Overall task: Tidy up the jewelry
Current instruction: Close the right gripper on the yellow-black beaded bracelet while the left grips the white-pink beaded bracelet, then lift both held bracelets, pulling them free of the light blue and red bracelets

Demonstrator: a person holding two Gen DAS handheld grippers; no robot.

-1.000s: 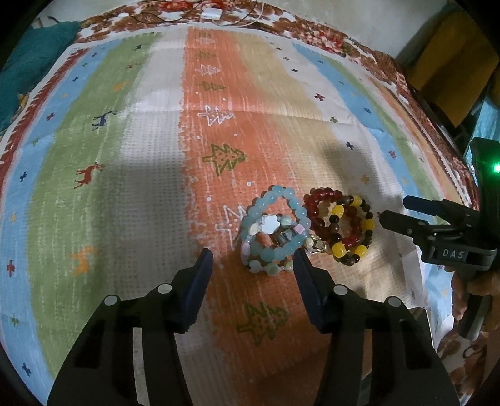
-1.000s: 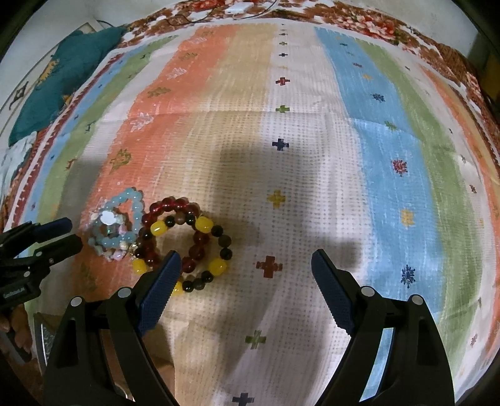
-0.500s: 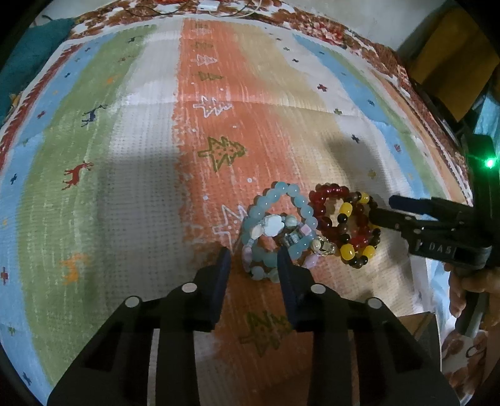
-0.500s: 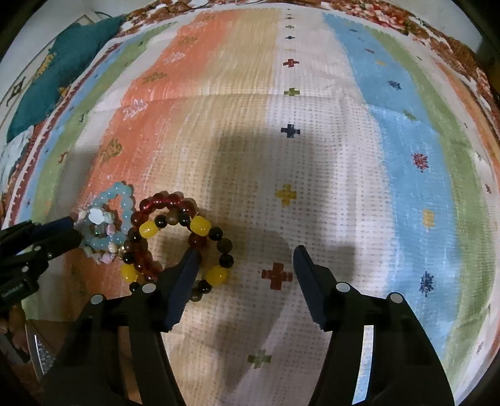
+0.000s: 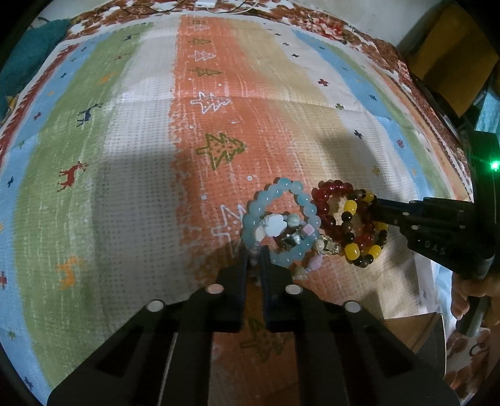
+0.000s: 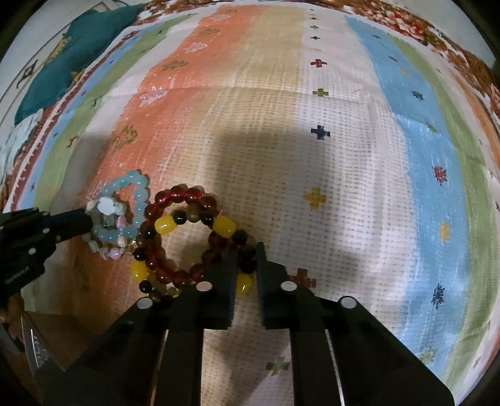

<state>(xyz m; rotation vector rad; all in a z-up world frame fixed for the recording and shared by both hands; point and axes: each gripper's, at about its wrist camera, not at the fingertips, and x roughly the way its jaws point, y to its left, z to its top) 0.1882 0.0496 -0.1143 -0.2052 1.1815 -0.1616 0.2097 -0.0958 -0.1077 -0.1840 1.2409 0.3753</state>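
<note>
A tangle of pale blue and pastel bead bracelets (image 5: 281, 218) lies on the striped cloth (image 5: 125, 187). It touches a pile of red, yellow and dark bead bracelets (image 5: 343, 218). My left gripper (image 5: 254, 254) points steeply down, its jaws closing tight on the near edge of the pale blue bracelets (image 6: 125, 212). In the right wrist view my right gripper (image 6: 246, 250) is closing tight too, with dark and yellow beads of the red-and-yellow pile (image 6: 187, 225) pinched between its pads. Each gripper shows in the other's view: the right gripper (image 5: 375, 206) and the left gripper (image 6: 86, 218).
The cloth covers the whole surface, with a flowered border (image 5: 328, 28) at the far edge. A teal cloth (image 6: 78, 56) lies at the far left. A brown box (image 5: 415, 331) sits at the near edge by the person's hand (image 5: 468, 293). Yellow-brown furniture (image 5: 453, 62) stands at the far right.
Both grippers went from wide open to shut and came closer to the beads. The left now pinches the pale blue bracelets, the right the red-and-yellow pile. The bracelets have barely shifted.
</note>
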